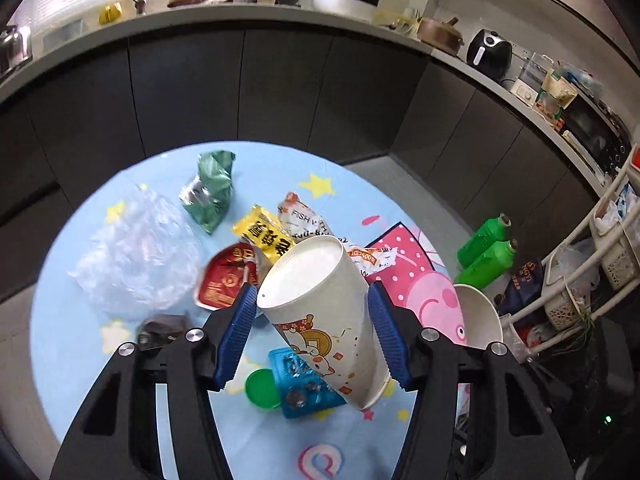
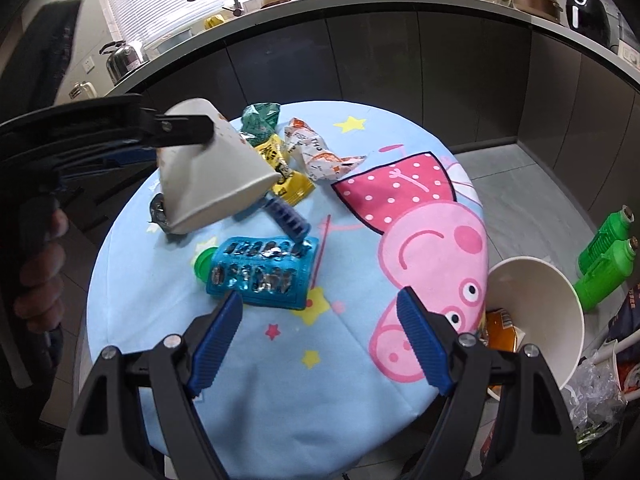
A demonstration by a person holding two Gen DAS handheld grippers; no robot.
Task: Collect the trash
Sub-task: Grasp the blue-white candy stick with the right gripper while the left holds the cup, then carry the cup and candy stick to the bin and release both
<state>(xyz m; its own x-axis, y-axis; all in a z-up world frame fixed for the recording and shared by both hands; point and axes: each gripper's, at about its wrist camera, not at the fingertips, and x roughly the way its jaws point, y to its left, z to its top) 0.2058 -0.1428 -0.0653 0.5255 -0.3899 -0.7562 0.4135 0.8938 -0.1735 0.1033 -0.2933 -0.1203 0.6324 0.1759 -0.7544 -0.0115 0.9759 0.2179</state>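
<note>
1. We see the left gripper (image 1: pixel 312 336) with its jaws clamped on a paper cup (image 1: pixel 328 312), lifted clear of the worktop (image 2: pixel 280 400) (cup tilted).
2. We see the right gripper (image 2: pixel 320 344) with jaws wide, empty, the blue blister pack (image 2: pixel 264 272) at 12 o'clock.

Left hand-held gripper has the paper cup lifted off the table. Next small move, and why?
Probably carry the paper cup rightward toward the large paper bucket at the table's edge. The left hand-held gripper holds it clear of the table, and the bucket already holds a wrapper, so it looks like the trash bin.
</note>
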